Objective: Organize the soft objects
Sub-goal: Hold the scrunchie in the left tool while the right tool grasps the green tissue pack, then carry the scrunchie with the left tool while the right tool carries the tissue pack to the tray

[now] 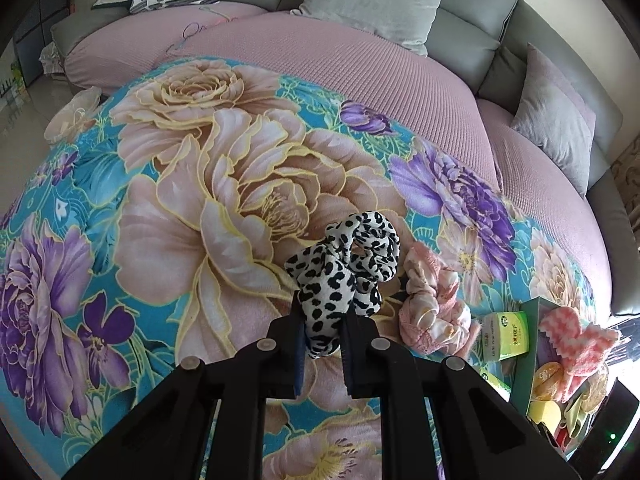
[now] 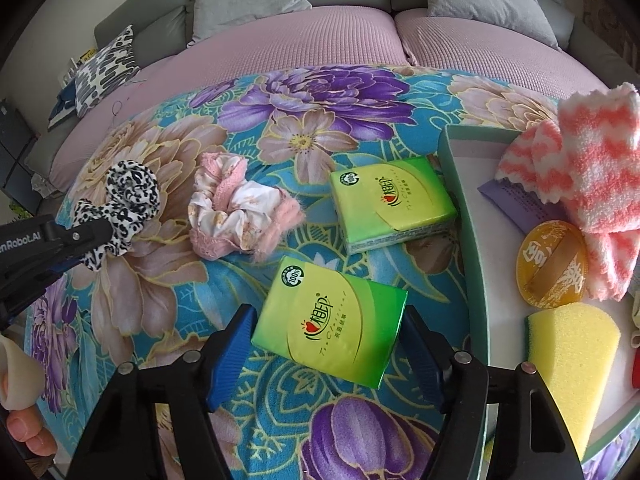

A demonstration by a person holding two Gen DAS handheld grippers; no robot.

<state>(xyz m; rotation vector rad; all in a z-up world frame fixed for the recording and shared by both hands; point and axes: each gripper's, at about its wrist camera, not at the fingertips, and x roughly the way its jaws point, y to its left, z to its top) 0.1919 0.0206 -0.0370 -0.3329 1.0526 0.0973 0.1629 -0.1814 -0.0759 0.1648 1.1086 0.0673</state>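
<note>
My left gripper (image 1: 322, 344) is shut on a black-and-white leopard scrunchie (image 1: 344, 268), held just above the floral blanket; it also shows in the right wrist view (image 2: 120, 208). A pink-and-white scrunchie (image 2: 236, 212) lies on the blanket right of it, also in the left wrist view (image 1: 434, 304). My right gripper (image 2: 328, 356) is open, its blue-padded fingers either side of a green tissue pack (image 2: 332, 324). A second green tissue pack (image 2: 390, 204) lies beyond it. A green-rimmed tray (image 2: 466, 216) at the right holds a pink-and-white fluffy cloth (image 2: 584, 184), a yellow sponge (image 2: 568, 364) and an orange round puff (image 2: 552, 264).
The floral blanket (image 1: 200, 200) covers a pink sofa seat (image 1: 360, 60). Grey cushions (image 1: 372, 0) and a spotted pillow (image 2: 106, 68) lean at the sofa back. A purple card (image 2: 516, 200) lies in the tray. A person's foot (image 2: 28, 432) is at the lower left.
</note>
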